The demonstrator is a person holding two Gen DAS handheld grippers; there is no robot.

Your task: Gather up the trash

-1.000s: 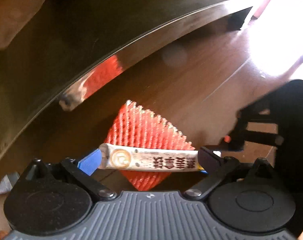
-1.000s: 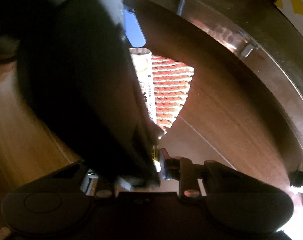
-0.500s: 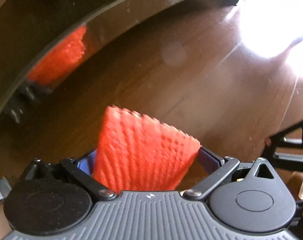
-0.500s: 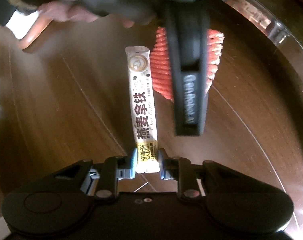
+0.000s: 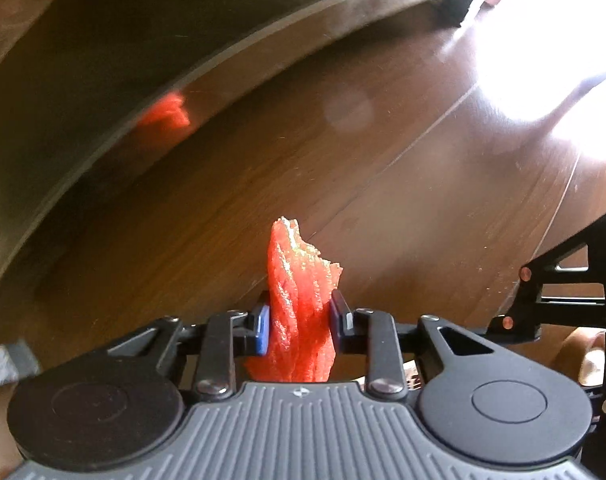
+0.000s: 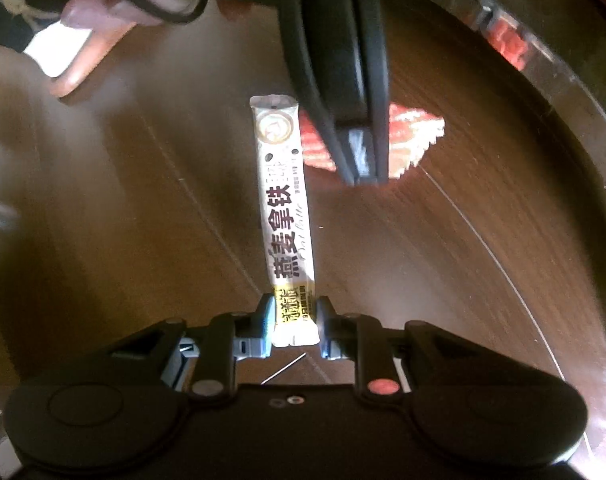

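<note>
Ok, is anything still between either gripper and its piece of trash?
Nothing visible. The left gripper is shut on the crumpled red wrapper, and the right gripper is shut on the end of the oat latte sachet. No bin shows in either view.

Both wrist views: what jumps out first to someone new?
The crumpled red wrapper, pinched upright in the left claw at the bottom centre of the left wrist view, with its red reflection on the curved metal edge at upper left. In the right wrist view, the long white sachet with bold black lettering runs up the middle, its near end in the right claw above the dark wooden surface.
</note>
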